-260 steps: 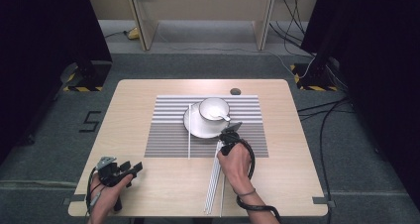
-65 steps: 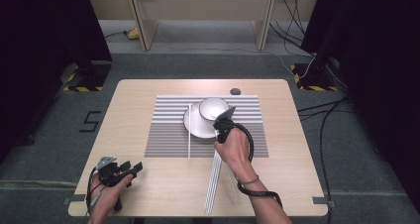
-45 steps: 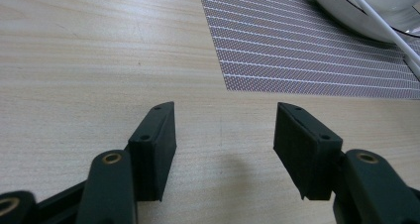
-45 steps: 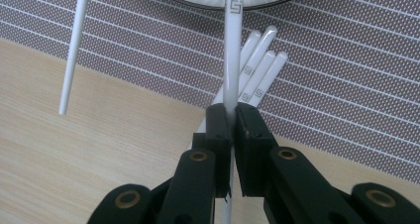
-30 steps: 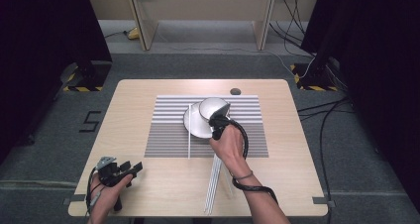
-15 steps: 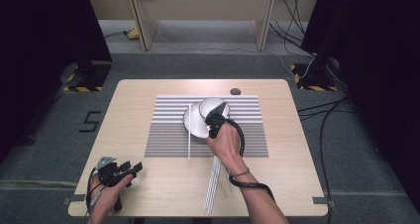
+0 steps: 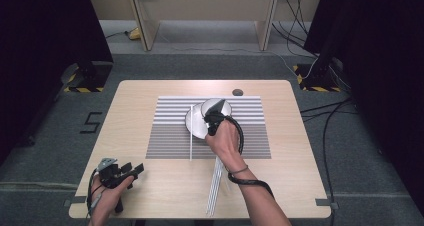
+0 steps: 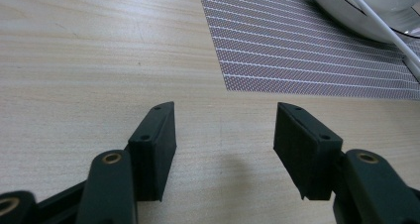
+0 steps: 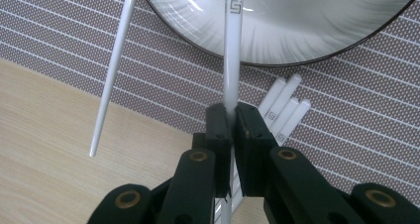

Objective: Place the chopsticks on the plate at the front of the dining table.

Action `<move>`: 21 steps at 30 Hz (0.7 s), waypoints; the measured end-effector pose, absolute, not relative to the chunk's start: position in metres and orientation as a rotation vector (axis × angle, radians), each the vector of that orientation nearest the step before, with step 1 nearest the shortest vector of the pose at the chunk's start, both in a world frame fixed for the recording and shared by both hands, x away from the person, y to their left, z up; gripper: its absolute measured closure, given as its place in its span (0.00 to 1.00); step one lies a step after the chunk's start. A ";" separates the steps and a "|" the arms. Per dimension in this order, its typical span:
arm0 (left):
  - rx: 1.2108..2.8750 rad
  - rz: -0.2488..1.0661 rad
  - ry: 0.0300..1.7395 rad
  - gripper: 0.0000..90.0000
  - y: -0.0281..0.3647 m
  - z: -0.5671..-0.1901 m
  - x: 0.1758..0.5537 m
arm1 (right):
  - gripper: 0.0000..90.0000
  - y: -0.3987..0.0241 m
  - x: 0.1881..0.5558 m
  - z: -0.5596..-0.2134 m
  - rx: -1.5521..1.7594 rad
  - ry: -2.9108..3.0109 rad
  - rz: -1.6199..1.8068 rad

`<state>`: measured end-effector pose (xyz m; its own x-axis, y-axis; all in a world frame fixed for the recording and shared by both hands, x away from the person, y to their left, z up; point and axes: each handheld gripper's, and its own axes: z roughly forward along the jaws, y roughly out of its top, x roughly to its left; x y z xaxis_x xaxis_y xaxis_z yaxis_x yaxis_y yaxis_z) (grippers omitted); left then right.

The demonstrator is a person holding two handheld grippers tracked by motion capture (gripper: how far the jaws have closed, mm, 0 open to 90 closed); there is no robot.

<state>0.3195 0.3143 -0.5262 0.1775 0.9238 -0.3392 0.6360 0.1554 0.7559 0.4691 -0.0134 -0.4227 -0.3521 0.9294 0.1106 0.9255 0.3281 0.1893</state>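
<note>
My right gripper (image 9: 231, 112) is shut on a white chopstick (image 9: 232, 45) whose far end reaches over a white saucer (image 9: 307, 35) with a dark rim. In the high view that gripper (image 7: 210, 122) sits at the saucer's (image 7: 194, 122) near edge, with a white cup (image 7: 218, 106) just behind it. A second chopstick (image 9: 113, 70) leans on the saucer's left side and lies along the striped placemat (image 7: 250, 136). My left gripper (image 8: 225, 130) stands open over bare wood, nothing between its jaws, at the table's near left corner (image 7: 134, 168).
Several more white chopsticks (image 7: 216, 186) lie in a bundle from the placemat's near edge toward the table's front edge, under my right forearm; their tips (image 9: 286, 107) show beside my right jaws. A small dark disc (image 7: 237, 92) sits at the table's far edge.
My right gripper, with the chopstick in it, has crept slightly left over the saucer's edge. The left gripper has stayed where it was.
</note>
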 end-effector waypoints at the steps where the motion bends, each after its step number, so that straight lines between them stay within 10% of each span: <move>1: 1.562 0.407 1.540 0.46 0.314 -0.526 0.319 | 0.95 -0.013 0.470 -0.423 1.777 2.545 0.339; 21: 1.561 0.405 1.540 0.46 0.314 -0.526 0.319 | 0.95 -0.002 0.482 -0.427 1.788 2.554 0.334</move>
<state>0.3195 0.3144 -0.5262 0.1777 0.9231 -0.3409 0.6356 0.1568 0.7559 0.4816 -0.0016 -0.4271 -0.3497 0.9295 0.1171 0.9283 0.3269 0.1769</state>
